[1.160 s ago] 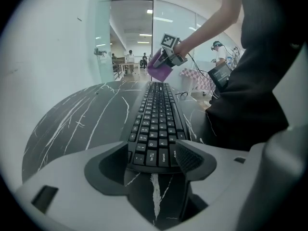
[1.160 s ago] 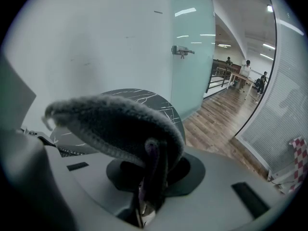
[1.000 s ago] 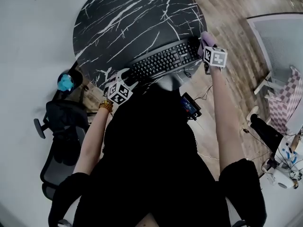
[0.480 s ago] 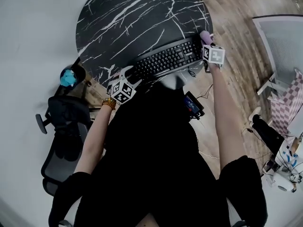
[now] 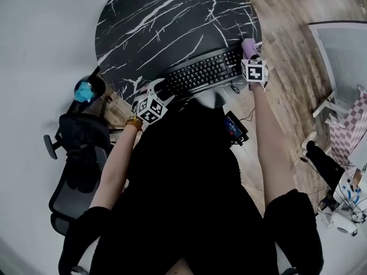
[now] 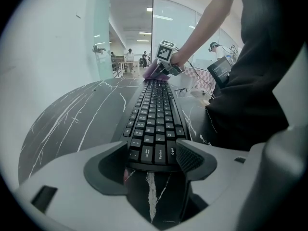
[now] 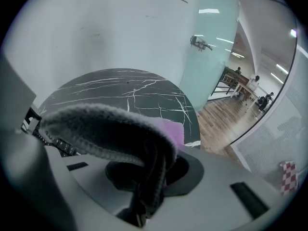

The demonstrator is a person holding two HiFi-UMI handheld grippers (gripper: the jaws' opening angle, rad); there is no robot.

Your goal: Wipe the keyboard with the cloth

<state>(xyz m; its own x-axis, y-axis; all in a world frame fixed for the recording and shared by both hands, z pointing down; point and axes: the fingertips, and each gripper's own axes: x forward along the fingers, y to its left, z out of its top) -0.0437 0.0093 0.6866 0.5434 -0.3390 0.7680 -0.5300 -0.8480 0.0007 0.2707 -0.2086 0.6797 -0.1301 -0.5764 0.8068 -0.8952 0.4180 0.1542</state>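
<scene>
Along near rim of round table (image 5: 166, 22): keyboard (image 5: 203, 72), long axis slanting left-near to right-far. Right end close to rim; broad bare top beyond. Left gripper (image 6: 151, 160) jaws clamp keyboard's left end. Right gripper (image 7: 149, 177) pinches cloth (image 7: 110, 124) at keyboard's right end. Right gripper view: cloth fold fills jaws, few keys visible. Left gripper view: key rows run lengthwise.

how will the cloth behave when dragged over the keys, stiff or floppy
Probably floppy: the cloth droops in folds over the right gripper. Its knitted surface likely drags rather than slips on the keyboard. Looks light, so it may need pressing down.
</scene>
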